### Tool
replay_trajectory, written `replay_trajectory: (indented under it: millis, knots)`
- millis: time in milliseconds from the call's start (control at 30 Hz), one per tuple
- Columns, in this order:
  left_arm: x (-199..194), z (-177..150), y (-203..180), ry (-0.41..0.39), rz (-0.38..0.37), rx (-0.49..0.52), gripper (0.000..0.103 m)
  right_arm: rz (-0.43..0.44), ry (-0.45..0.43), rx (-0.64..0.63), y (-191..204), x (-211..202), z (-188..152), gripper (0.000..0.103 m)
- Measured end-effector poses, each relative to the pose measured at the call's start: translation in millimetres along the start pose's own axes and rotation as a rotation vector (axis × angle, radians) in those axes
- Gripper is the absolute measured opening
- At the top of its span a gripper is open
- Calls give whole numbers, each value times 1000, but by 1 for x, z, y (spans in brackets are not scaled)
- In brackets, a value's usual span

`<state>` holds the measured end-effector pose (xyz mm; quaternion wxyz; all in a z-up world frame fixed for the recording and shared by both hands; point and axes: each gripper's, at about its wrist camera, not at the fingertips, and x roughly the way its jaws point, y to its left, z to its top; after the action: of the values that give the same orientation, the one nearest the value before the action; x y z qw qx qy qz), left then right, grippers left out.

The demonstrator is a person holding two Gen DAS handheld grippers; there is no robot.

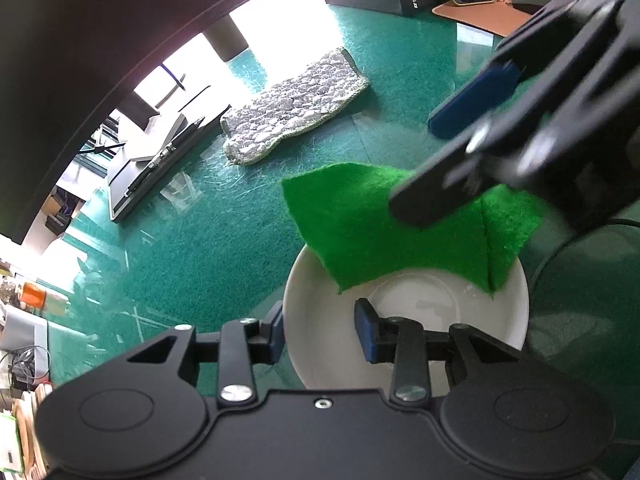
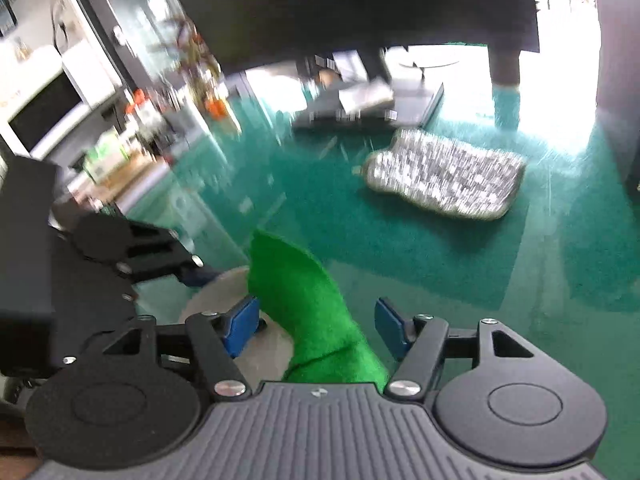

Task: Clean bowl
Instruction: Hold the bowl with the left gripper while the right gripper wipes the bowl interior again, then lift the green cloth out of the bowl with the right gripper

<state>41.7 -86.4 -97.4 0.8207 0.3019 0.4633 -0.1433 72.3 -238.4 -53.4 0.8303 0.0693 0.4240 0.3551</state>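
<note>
The white bowl (image 1: 404,320) sits on the green surface (image 1: 208,248), close in, and the left claw (image 1: 320,334) straddles its near-left rim, one pad outside the wall, one inside. The pads look set against the wall, so I'd call that a bracing grip to stop the bowl skating around under a wipe.

Over it hangs the green scrub cloth (image 1: 400,232), drooping into the bowl's far half. The right claw (image 2: 316,326) stands spread in its own view, blue pads well apart, cloth running up between them and touching neither pad visibly; whether it's truly pinched further back, I can't tell.

The patterned grey cloth (image 1: 292,108) lies well away at the far side, perhaps for drying.
</note>
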Motion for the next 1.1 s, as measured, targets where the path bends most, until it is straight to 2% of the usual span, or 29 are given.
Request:
replay_trajectory:
  millis: [33, 67, 133, 167, 367, 600, 700, 933, 1100]
  knots:
    - [0, 0, 0, 1, 1, 0, 35, 16, 3, 9, -2, 3, 1, 61]
    - [0, 0, 0, 1, 1, 0, 35, 18, 14, 11, -3, 9, 1, 56]
    - [0, 1, -1, 3, 3, 4, 35, 19, 39, 12, -5, 20, 2, 35]
    - [0, 1, -1, 3, 4, 7, 35, 19, 49, 27, -7, 27, 2, 16]
    - [0, 0, -2, 3, 15, 4, 35, 30, 52, 64, -9, 28, 0, 13]
    - [-1, -1, -4, 0, 31, 3, 37, 94, 15, 264, -28, -4, -31, 13]
    - [-1, -1, -5, 1, 34, 5, 37, 104, 4, 312, -30, -17, -46, 13]
    - [-2, -3, -6, -7, 47, 10, 37, 93, 68, 340, -33, -23, -71, 13]
    - [-3, -3, -9, -9, 53, 19, 37, 108, 111, 310, -25, -7, -70, 13]
